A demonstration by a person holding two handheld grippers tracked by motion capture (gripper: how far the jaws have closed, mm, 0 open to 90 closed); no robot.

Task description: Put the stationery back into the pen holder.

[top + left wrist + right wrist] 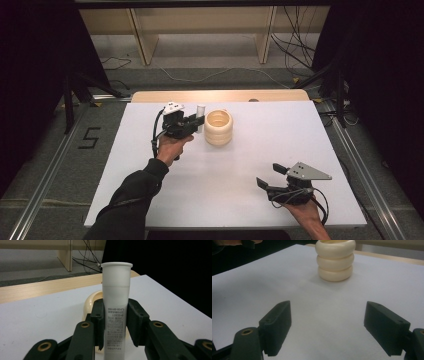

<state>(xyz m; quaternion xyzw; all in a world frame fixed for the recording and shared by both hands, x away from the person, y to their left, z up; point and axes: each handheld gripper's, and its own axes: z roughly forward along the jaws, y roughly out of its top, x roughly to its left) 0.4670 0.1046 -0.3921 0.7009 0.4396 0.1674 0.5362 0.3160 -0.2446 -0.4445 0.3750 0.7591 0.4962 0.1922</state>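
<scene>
A white plastic tube [116, 305] with small print on its side stands upright between the pads of my left gripper [115, 322], which is shut on it. In the high view the left gripper [192, 122] holds the tube [201, 114] just left of a cream ribbed holder [218, 127] made of three stacked rings. That holder [91, 301] shows behind the tube in the left gripper view, and the holder [335, 260] stands upright on the table ahead of my right gripper [334, 330]. The right gripper [269, 177] rests near the table's front right, jaws wide apart, nothing between them.
The white table top [250, 160] ends in a wooden strip [220, 95] at the far edge. Beyond it stand a wooden shelf frame [200, 30] and loose cables [295, 50] on the floor. Dark curtains flank both sides.
</scene>
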